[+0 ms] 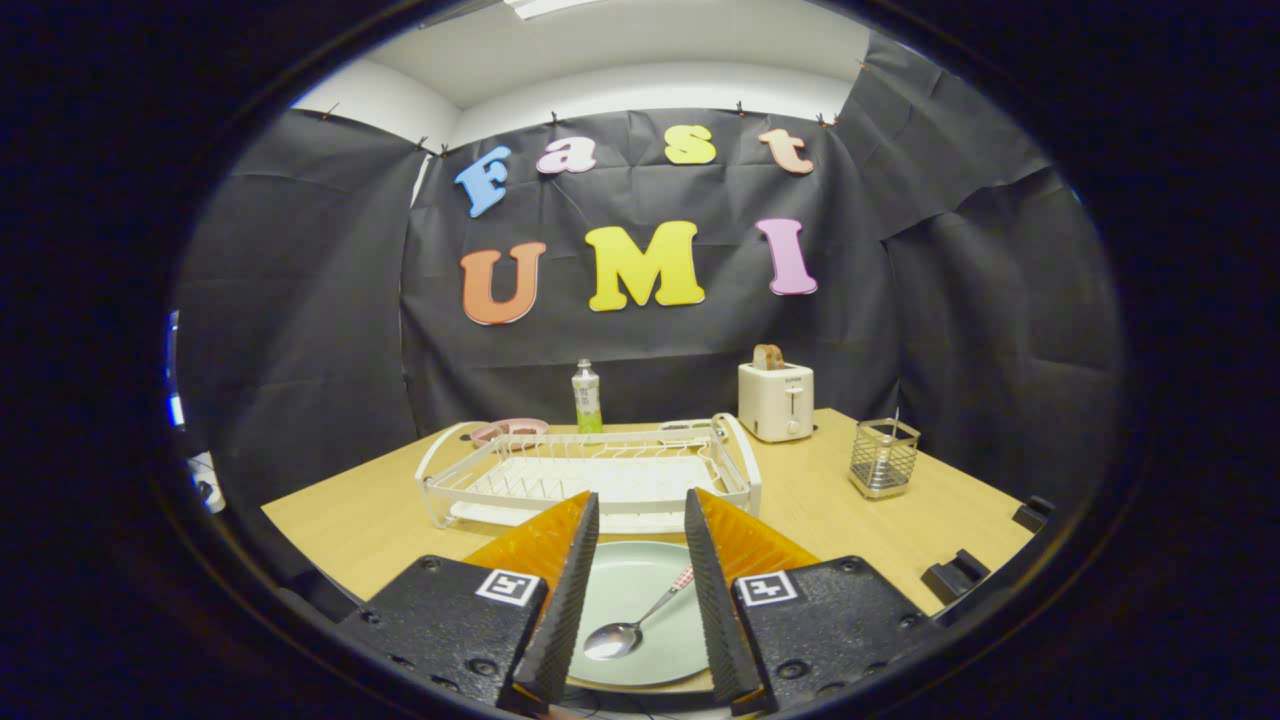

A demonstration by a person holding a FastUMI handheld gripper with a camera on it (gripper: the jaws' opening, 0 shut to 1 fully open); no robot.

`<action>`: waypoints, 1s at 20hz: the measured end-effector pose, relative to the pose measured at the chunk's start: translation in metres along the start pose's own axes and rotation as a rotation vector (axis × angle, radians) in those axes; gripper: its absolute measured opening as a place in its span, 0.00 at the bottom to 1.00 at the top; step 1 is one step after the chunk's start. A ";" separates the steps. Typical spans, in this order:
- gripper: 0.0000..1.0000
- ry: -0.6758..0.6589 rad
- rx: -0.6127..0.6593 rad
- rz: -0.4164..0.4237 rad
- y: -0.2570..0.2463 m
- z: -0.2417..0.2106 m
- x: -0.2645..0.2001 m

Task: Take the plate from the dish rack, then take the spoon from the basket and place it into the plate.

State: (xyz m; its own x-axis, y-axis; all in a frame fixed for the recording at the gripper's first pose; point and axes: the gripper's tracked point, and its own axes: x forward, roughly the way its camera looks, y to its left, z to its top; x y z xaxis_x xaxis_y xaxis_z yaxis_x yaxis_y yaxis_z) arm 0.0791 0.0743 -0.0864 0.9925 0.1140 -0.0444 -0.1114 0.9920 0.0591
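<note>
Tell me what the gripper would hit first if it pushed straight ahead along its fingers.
Probably the dish rack. The gripper is open above the plate holding the spoon; the rack's near rail lies just beyond the fingertips, though their height over it is unclear.

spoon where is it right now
In the gripper view the spoon lies in the pale green plate on the table, seen between the open gripper fingers, nearer than the white dish rack.

Glossy metal spoon [622, 632] on smooth matt plate [640, 600]; wood-grain table [830, 500].
</note>
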 end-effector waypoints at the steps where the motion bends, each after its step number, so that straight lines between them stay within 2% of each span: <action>1: 0.72 0.010 0.000 0.006 -0.002 0.003 -0.004; 2: 0.82 0.011 0.004 0.017 -0.002 0.008 -0.009; 4: 1.00 -0.008 0.015 -0.017 -0.020 0.023 -0.019; 6: 1.00 -0.028 0.023 -0.066 -0.038 0.039 -0.030; 12: 1.00 -0.029 -0.021 -0.048 -0.069 0.082 -0.076; 14: 1.00 -0.054 -0.007 -0.077 -0.085 0.098 -0.094; 16: 1.00 -0.081 0.024 -0.055 -0.084 0.112 -0.113; 20: 1.00 -0.126 0.016 -0.065 -0.104 0.130 -0.140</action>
State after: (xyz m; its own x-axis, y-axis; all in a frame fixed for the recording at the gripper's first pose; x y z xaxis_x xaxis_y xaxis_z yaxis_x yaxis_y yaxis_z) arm -0.0416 -0.0517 0.0430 0.9962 0.0413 0.0768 -0.0471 0.9960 0.0759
